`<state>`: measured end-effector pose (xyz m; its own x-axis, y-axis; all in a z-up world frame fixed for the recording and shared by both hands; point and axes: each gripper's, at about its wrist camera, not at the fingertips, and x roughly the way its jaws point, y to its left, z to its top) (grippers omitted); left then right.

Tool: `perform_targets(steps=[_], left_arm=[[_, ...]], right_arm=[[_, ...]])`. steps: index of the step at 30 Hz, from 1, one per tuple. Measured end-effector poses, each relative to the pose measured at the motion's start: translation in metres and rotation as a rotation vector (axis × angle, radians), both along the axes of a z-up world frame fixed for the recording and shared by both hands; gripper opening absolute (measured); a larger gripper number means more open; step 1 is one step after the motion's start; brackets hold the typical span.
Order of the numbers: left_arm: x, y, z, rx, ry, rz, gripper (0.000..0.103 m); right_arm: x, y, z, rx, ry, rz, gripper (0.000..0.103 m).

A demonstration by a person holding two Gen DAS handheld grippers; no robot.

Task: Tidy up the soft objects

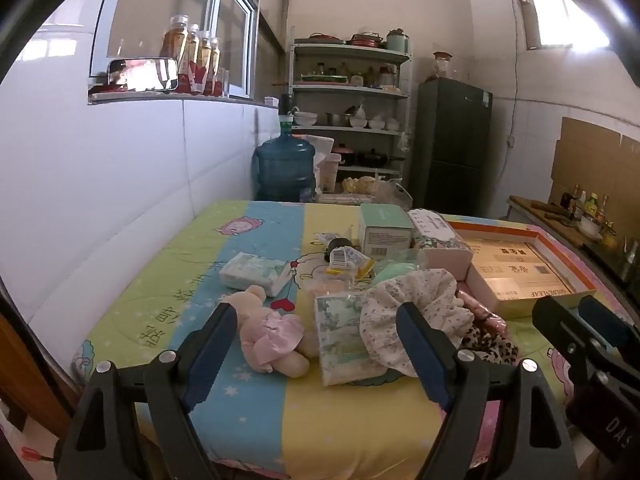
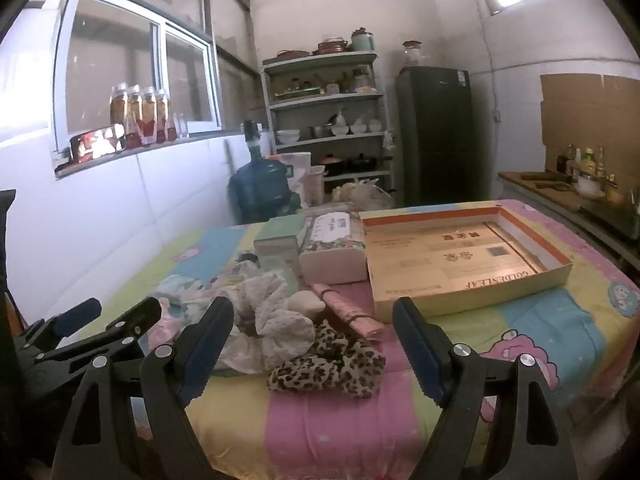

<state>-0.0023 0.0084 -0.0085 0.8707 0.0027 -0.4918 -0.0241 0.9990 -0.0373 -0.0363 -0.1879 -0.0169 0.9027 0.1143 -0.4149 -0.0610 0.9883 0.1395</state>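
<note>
Ahead of the right gripper's (image 2: 314,336) spread fingers lies the leopard-print cloth (image 2: 326,364).

Left gripper (image 1: 312,320): jaws spread wide, nothing between the pads, tilted slightly downward. Right gripper (image 2: 312,316): jaws likewise spread wide and empty, same downward tilt, held just beside the left one, level with it.

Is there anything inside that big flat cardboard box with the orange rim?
No, the shallow cardboard box with the orange rim shows only its bare printed floor.
</note>
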Motion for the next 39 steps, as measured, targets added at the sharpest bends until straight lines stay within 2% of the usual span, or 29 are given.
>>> perform_targets(steps=[23,29,39], left_arm=[[-0.001,0.000,-0.001,0.001,-0.001,0.001,0.082],[0.000,-0.001,-0.001,0.002,-0.001,0.001,0.082],[-0.002,0.002,-0.001,-0.001,0.001,0.004,0.082]], right_arm=[[0.002,0.004,0.002,-0.004,-0.003,0.021,0.083],[0.001,0.006,0.002,-0.005,-0.056,0.032,0.083],[0.001,0.010,0.003,-0.002,-0.092,0.049,0.083]])
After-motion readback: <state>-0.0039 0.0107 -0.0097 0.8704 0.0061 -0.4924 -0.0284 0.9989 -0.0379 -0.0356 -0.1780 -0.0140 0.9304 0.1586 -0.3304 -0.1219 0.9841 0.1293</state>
